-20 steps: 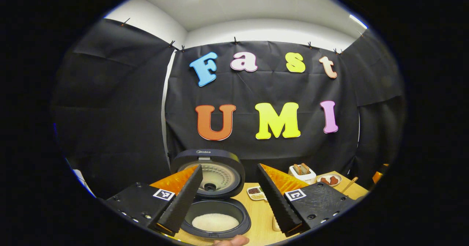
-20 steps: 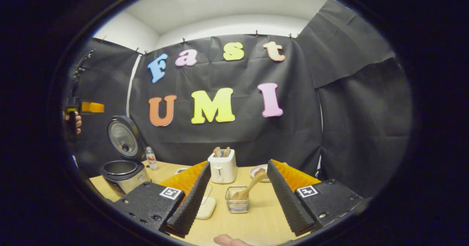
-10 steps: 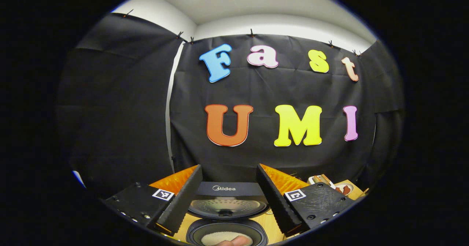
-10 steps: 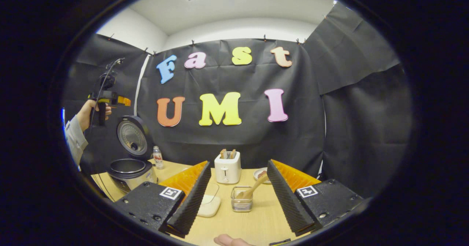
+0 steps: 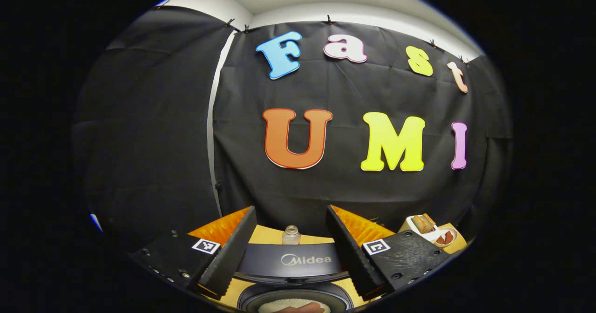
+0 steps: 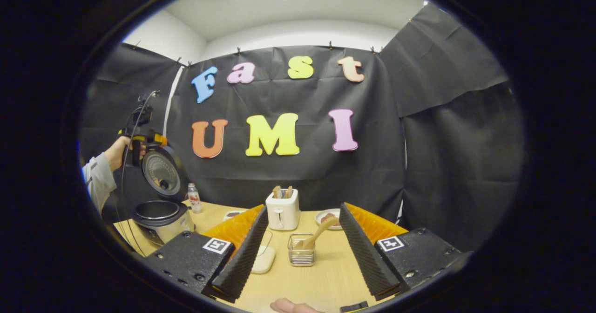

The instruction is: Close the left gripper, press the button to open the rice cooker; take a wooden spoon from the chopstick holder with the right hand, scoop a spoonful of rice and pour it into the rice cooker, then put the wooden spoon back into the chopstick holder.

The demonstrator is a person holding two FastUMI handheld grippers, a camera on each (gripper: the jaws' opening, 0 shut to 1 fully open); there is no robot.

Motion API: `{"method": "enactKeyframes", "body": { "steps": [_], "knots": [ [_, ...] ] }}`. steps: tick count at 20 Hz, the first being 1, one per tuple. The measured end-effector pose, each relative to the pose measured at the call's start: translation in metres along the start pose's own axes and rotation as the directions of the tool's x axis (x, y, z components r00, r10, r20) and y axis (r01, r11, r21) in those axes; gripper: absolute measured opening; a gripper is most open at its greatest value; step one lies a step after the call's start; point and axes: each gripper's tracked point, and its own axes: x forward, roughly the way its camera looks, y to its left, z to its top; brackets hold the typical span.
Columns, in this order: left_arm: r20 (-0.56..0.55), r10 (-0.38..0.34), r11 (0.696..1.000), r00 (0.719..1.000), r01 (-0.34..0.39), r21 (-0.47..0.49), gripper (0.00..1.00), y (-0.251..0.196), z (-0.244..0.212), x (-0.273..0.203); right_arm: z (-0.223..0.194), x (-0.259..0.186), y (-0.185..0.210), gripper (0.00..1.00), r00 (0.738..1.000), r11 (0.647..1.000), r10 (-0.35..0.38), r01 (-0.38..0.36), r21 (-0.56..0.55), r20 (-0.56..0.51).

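Note:
The rice cooker (image 6: 160, 217) stands open at the table's left end, its lid (image 6: 160, 173) upright. In the left gripper view the lid's top edge (image 5: 291, 261) lies low between my fingers, and white rice (image 5: 293, 305) shows in the pot below. My left gripper (image 5: 291, 209) is open; in the right gripper view it (image 6: 142, 138) hovers at the lid's top, held by a hand (image 6: 117, 151). My right gripper (image 6: 303, 210) is open and holds nothing. Ahead of it, the wooden spoon (image 6: 322, 231) leans in the chopstick holder (image 6: 301, 252).
A white toaster (image 6: 282, 210) with bread stands behind the holder, a small plate (image 6: 328, 217) to its right. A shallow white dish (image 6: 263, 259) lies by my right gripper's left finger. A small bottle (image 6: 193, 199) stands beside the cooker. The wooden table (image 6: 298, 285) extends below.
My left gripper has moved forward to the cooker's raised lid, whose top edge now sits between its open fingers. The right gripper has hardly shifted; the spoon stays in the holder.

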Motion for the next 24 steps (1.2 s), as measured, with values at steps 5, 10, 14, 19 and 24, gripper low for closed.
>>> {"method": "enactKeyframes", "body": {
  "steps": [5,10,14,19,24],
  "knots": [
    [-0.065,-0.001,1.0,0.998,0.001,0.009,0.98,0.0,-0.014,-0.025,0.004,-0.018,0.001,0.99,1.0,1.0,-0.004,0.003,0.015,0.005],
    [-0.122,-0.006,1.0,0.992,0.008,0.01,0.97,-0.002,-0.044,-0.066,0.009,-0.039,0.009,0.99,1.0,0.999,0.026,-0.026,0.029,0.012],
    [-0.174,0.006,1.0,0.985,-0.002,0.023,0.97,-0.002,-0.078,-0.099,0.009,-0.055,0.015,0.99,0.998,0.998,0.049,-0.05,0.029,0.026],
    [-0.251,-0.036,0.998,0.967,0.045,0.032,0.93,-0.013,-0.127,-0.129,0.006,-0.068,0.021,0.99,0.997,0.997,0.067,-0.068,0.027,0.023],
    [-0.311,-0.038,0.998,0.95,0.054,0.042,0.94,-0.017,-0.164,-0.146,0.011,-0.076,0.028,0.99,0.996,0.997,0.081,-0.082,0.012,0.039]
  ]
}}
